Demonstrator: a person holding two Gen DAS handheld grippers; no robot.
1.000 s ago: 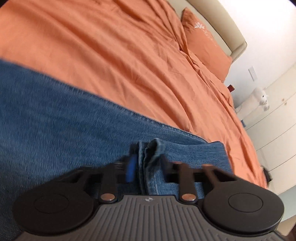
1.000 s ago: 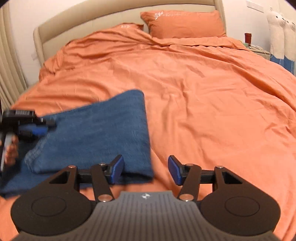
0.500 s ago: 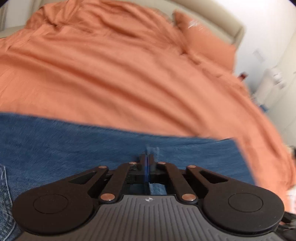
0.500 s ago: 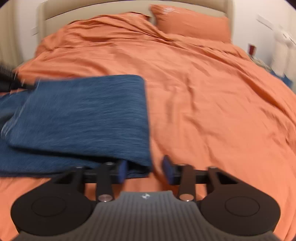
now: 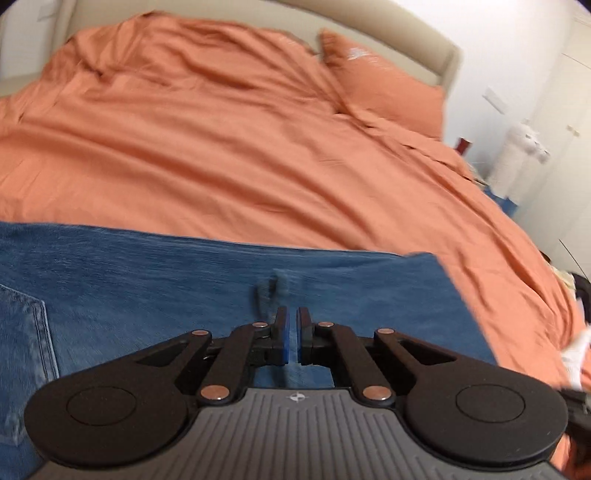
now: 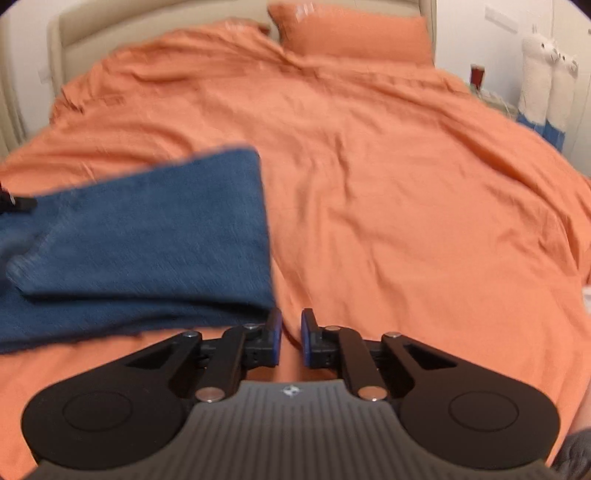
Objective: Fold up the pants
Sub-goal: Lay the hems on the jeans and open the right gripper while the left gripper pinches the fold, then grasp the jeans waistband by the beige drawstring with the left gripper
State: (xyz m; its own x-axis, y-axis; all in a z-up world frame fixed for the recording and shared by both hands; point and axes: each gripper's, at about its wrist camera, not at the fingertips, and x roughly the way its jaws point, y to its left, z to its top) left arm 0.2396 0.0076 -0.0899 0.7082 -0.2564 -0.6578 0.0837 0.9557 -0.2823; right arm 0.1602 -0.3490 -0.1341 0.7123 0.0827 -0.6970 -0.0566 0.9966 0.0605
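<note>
I see the pants, blue denim, lying folded on the orange duvet of the bed. In the left wrist view they fill the lower half, with a stitched back pocket at 9 o'clock. My left gripper has its fingers drawn together, and a blurred ridge of denim rises just ahead of the tips at 12 o'clock; whether the cloth is pinched I cannot tell. In the right wrist view the pants sit at 10 o'clock, the upper layer lying over the lower one. My right gripper has just been closing its fingers, now nearly together, with only duvet showing between them and the denim edge just beside the left fingertip. An orange pillow rests at 12 o'clock against the headboard.
</note>
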